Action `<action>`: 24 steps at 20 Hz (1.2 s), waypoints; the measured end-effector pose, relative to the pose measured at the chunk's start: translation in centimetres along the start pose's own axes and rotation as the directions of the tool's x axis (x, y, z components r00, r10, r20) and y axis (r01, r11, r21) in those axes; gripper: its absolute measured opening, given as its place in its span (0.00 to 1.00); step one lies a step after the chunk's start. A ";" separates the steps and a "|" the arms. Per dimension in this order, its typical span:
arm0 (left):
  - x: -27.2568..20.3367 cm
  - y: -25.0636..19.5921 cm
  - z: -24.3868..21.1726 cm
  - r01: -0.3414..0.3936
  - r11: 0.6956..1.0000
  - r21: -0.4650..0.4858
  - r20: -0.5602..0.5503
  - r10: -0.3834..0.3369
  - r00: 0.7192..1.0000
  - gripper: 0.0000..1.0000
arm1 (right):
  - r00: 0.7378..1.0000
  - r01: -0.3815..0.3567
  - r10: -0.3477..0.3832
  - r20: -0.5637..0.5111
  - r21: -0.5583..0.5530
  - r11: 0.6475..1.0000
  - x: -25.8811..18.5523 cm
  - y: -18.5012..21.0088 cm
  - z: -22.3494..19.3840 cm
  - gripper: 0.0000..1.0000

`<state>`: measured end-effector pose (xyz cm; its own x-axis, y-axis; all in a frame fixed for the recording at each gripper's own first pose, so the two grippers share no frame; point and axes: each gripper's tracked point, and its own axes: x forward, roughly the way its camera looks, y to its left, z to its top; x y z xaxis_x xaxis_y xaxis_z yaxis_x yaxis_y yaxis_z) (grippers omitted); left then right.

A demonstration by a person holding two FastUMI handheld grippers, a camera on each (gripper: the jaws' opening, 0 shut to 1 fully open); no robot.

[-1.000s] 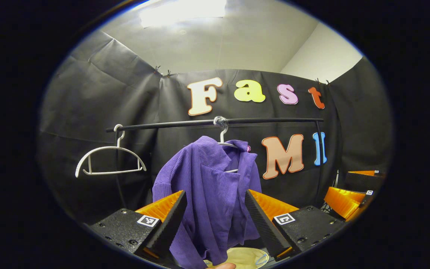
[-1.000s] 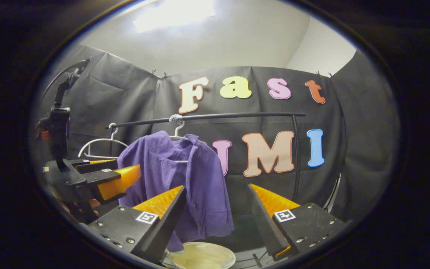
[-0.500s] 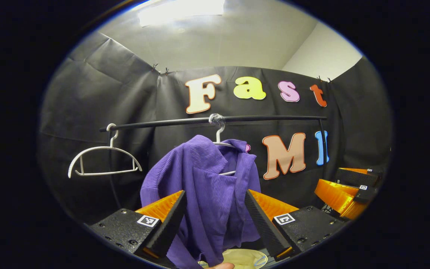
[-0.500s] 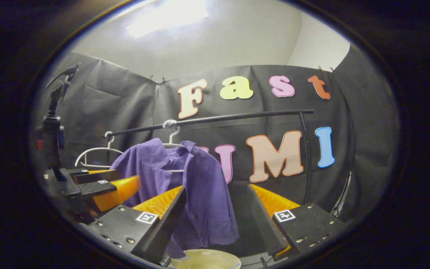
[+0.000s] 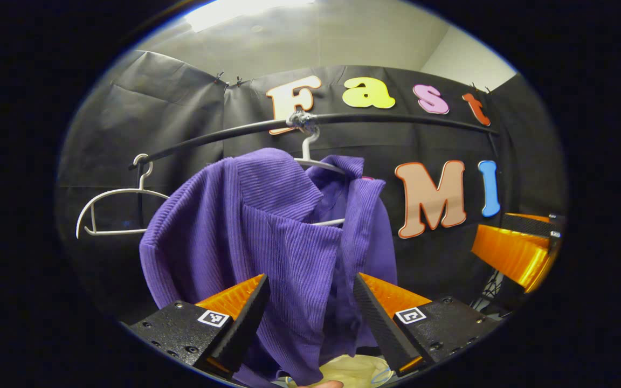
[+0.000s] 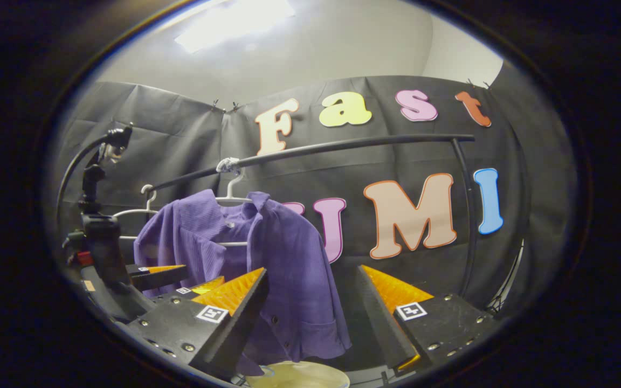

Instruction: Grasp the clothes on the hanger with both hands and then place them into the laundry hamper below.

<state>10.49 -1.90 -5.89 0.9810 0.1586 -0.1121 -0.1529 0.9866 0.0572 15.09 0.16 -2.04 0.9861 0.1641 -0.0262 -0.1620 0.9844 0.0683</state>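
Note:
A purple ribbed shirt (image 5: 267, 231) hangs on a white hanger (image 5: 316, 161) from a black rail (image 5: 397, 119). My left gripper (image 5: 310, 307) is open, its orange-and-black fingers either side of the shirt's front without pressing on it. In the right gripper view the same shirt (image 6: 283, 258) hangs left of centre, and my right gripper (image 6: 313, 307) is open with the shirt's right edge between its fingers, apart from them. The left gripper (image 6: 165, 272) appears at the left there. The pale hamper rim (image 6: 299, 374) sits below the shirt, also visible as the hamper (image 5: 353, 369).
An empty white hanger (image 5: 111, 207) hangs at the rail's left end. The rail's upright post (image 6: 469, 215) stands at the right. A camera on a curved stalk (image 6: 95, 178) rises from the left gripper. The right gripper's orange finger (image 5: 512, 253) is at the right edge.
Both grippers have moved forward toward the shirt, which now looms larger. The rail has risen in both views. Both stay open.

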 end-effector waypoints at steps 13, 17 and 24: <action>3.3 3.9 -1.5 -0.107 0.994 -0.012 0.025 0.108 0.994 0.82 | 0.965 -0.253 0.250 -0.084 -0.038 0.967 9.0 8.2 -4.5 0.97; 3.6 4.6 -1.5 -0.041 0.997 -0.063 0.032 0.043 0.999 0.66 | 0.954 -0.274 0.272 -0.125 -0.003 0.962 11.7 10.1 -6.1 0.95; 4.0 5.2 -0.8 0.061 0.982 -0.177 0.036 -0.056 0.998 0.35 | 0.968 -0.219 0.222 -0.113 0.036 0.975 16.0 11.3 -6.5 0.93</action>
<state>13.50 3.89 -6.86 0.9916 0.1017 -0.0794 -0.1112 0.9858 -0.1261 28.81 14.28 -8.12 0.9148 0.3847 -0.1228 -0.3729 0.9215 0.1086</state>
